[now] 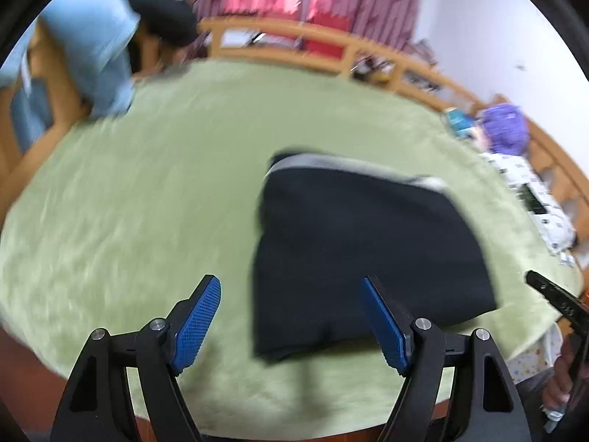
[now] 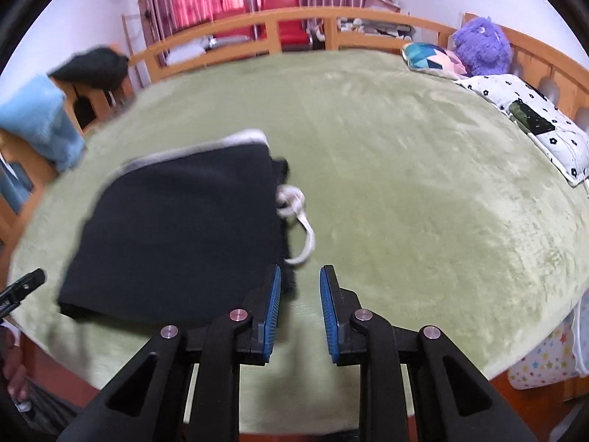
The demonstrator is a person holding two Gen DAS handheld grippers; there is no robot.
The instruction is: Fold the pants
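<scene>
The black pants [image 1: 368, 250] lie folded into a compact rectangle on the green blanket [image 1: 147, 202], with the grey waistband along the far edge. In the right wrist view the pants [image 2: 176, 235] sit left of centre and a white drawstring [image 2: 300, 221] trails out of their right side. My left gripper [image 1: 291, 281] is open wide, hovering over the near left edge of the pants with nothing between its blue pads [image 1: 200, 316]. My right gripper [image 2: 301, 270] stands open by a narrow gap at the pants' near right corner, gripping nothing.
A wooden bed rail [image 2: 294, 18] curves around the far side. A purple plush toy [image 2: 480, 49] and a white patterned pillow [image 2: 530, 118] lie at the right. A light blue cloth [image 2: 40, 121] hangs over the rail at the left, beside a black garment [image 2: 95, 62].
</scene>
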